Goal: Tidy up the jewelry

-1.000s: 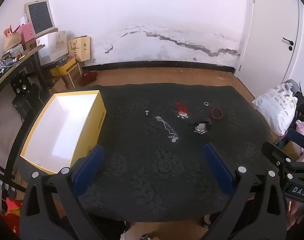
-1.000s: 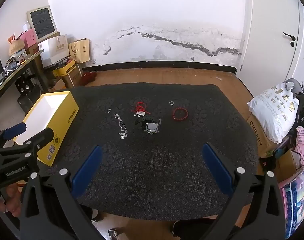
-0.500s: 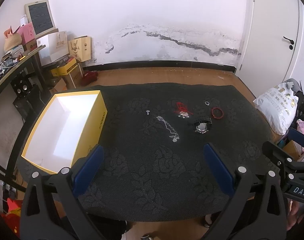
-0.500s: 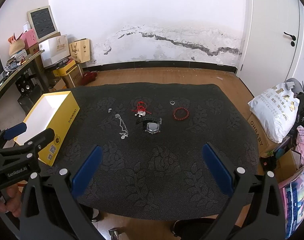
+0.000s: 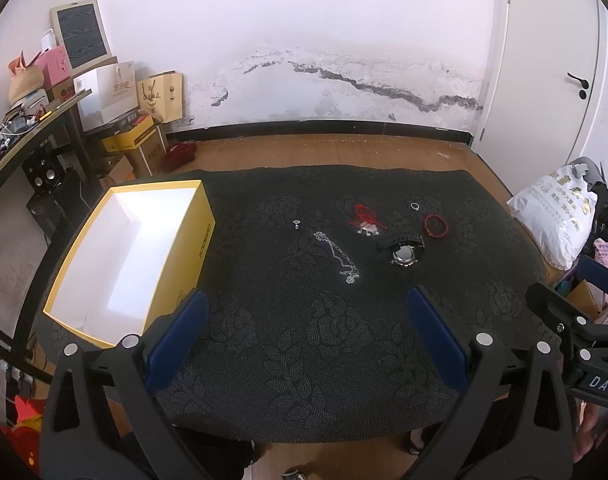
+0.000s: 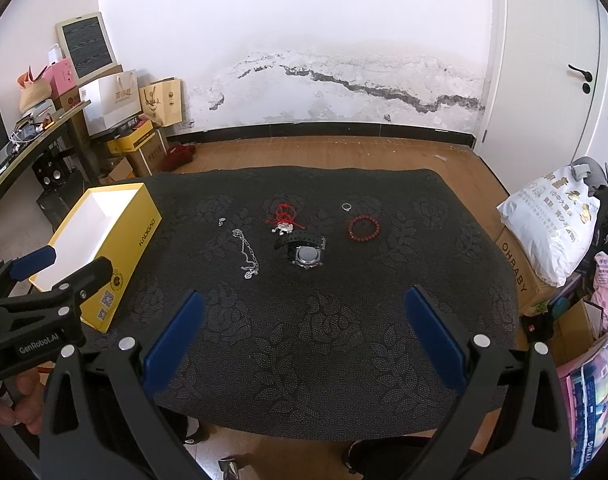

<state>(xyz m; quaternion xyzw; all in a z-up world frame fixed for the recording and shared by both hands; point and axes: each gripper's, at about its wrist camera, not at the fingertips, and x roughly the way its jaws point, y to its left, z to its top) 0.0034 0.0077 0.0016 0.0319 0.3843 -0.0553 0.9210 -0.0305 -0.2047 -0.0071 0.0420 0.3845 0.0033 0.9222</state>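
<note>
Jewelry lies mid-table on a black patterned cloth (image 5: pixel 304 328): a silver chain (image 5: pixel 338 255) (image 6: pixel 248 254), a black watch (image 5: pixel 402 250) (image 6: pixel 306 250), a red cord piece with a silver charm (image 5: pixel 364 218) (image 6: pixel 284 218), a red bead bracelet (image 5: pixel 436 226) (image 6: pixel 363 228), a small ring (image 5: pixel 415 206) (image 6: pixel 346 206) and a tiny silver piece (image 5: pixel 296 223) (image 6: pixel 222 222). An open yellow box (image 5: pixel 128 256) (image 6: pixel 100 240) with a white inside stands at the left. My left gripper (image 5: pixel 304 316) and right gripper (image 6: pixel 302 316) both hang open over the near side of the table, holding nothing.
Boxes, paper bags and a desk (image 5: pixel 32 120) crowd the left wall. A white sack (image 6: pixel 556 220) and cartons sit right of the table. A hand (image 6: pixel 12 400) holds the left gripper's handle. Wooden floor (image 6: pixel 324 152) lies beyond the table's far edge.
Both grippers have drawn back slightly, so the jewelry and box look a little farther off. Nothing on the table has moved and both stay open.
</note>
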